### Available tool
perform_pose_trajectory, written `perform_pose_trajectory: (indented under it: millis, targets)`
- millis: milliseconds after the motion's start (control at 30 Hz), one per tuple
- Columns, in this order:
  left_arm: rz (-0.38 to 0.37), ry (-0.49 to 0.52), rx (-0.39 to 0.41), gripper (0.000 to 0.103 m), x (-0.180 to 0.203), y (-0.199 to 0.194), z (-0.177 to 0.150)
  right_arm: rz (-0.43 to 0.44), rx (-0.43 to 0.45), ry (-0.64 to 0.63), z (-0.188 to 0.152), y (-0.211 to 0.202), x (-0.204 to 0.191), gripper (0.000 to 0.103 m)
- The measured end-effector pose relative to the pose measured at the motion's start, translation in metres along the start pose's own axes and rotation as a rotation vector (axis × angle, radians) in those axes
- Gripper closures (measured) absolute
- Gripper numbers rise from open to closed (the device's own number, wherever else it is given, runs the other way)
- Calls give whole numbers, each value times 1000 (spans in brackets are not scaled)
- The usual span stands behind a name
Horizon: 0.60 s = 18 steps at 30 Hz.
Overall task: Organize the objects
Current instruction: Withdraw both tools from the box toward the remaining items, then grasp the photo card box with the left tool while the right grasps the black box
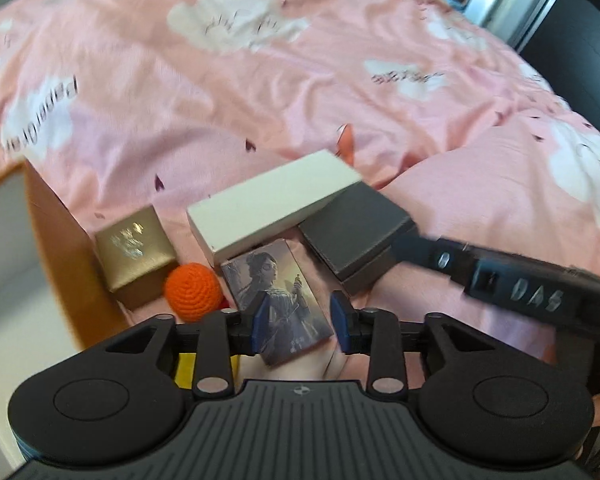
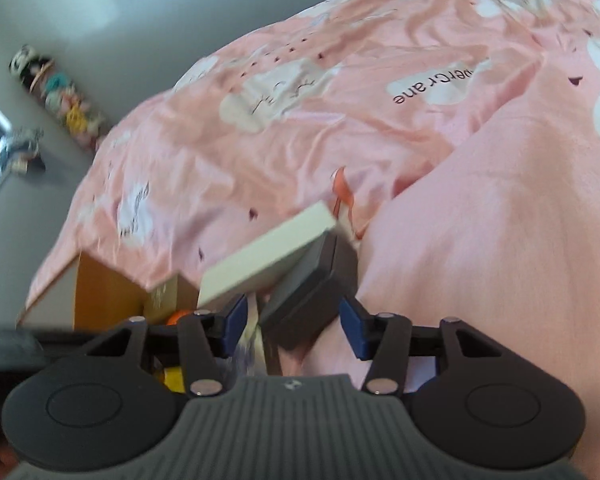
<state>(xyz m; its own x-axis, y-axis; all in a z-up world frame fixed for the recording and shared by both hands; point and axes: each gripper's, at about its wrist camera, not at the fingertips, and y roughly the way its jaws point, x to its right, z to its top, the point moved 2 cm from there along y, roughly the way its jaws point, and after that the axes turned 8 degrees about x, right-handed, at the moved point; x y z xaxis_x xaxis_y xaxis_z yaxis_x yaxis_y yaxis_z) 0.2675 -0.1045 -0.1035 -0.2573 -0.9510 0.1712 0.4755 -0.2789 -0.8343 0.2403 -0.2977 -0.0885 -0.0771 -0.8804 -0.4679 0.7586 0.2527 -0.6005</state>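
Close to left claw [image 1: 298,322]: half open, blue pads either side of picture card [image 1: 278,300], not pinching yet, likely next pick. Right claw [image 2: 294,326] half open too, dark grey box [image 2: 308,298] between pads, no squeeze seen. Behind: orange ball [image 1: 190,288], gold box [image 1: 134,254], long white box [image 1: 272,204] leaning on grey box. All bunched beside brown carton [image 1: 58,248] on pink bed [image 1: 260,92], maybe for packing in.

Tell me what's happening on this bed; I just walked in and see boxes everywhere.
A person is sorting small things on the pink duvet with two handheld grippers. The left gripper, open, straddles a picture card. The right gripper, open, closes in on a dark grey box. A white box, gold box and orange ball lie alongside.
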Motion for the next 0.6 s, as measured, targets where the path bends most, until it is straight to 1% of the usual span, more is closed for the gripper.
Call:
perform_pose_trajectory:
  millis: [67,133,267,367,500,533,567,600]
  targets:
    - [34,-19,-20,51,-4,13,0,5,-12,25,7,12,7,49]
    - [64,-27,-38,50,-7,22,-2,11,-29,40,11,23,12,48]
    - [80,-70,-79,45,-14,40,-4,11,-73,51,11,44,21,48]
    - [111,-64,-96,39,-14,51,-7,10,-109,75,8,58,32,49]
    - [104,-91,-114,35,-17,58,-8,34,-137,84,4,70,44,49]
    - [102,-106,-123,32,-18,61,-9,44,-143,91,4,73,47,49]
    - [93,-127,-135,26,-19,64,-10,53,-149,101,3,74,50,49]
    - [80,-155,-148,25,-21,68,-11,62,-153,111,3,75,51,49]
